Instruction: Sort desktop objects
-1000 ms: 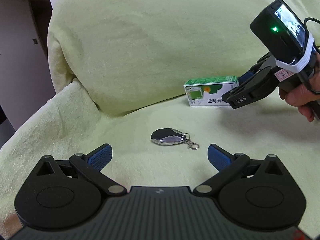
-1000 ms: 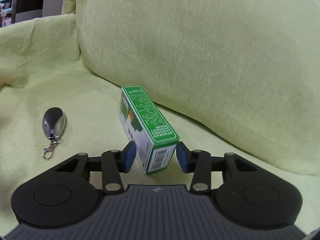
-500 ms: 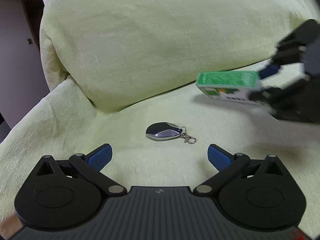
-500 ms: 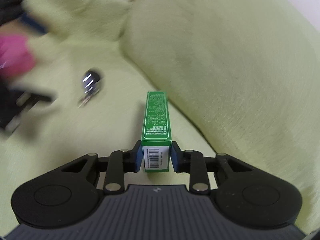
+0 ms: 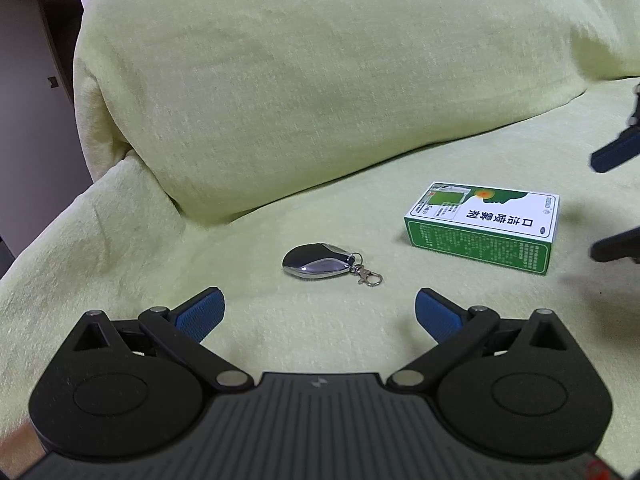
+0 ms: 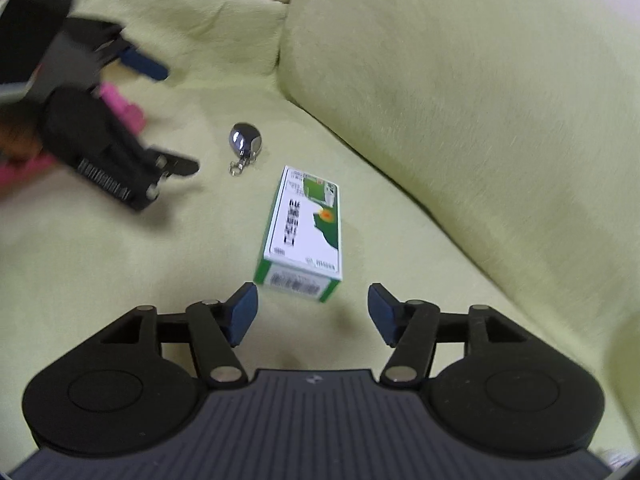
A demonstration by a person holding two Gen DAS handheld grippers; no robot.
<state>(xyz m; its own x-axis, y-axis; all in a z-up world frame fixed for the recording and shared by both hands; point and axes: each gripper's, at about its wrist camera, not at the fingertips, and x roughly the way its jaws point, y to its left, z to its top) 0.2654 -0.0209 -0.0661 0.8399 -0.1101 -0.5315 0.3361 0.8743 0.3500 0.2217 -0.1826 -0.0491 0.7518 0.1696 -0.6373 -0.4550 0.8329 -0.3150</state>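
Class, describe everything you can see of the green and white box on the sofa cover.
The green and white box is a small cardboard carton lying flat on its broad side on the yellow-green cover. Its white top face carries black characters and a green graphic with an orange spot; the sides are green with fine print, one end bearing a barcode. It looks closed. Nothing grips it.

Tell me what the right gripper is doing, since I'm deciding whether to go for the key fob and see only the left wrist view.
Observer: The right gripper is open and empty. The box lies flat just ahead of its fingers, not gripped.
Operator: Which end of the box faces it?
Observer: The short end with the barcode.
Operator: Anything near my left gripper?
Observer: Yes, something pink shows beside the left gripper; it is too blurred to identify.
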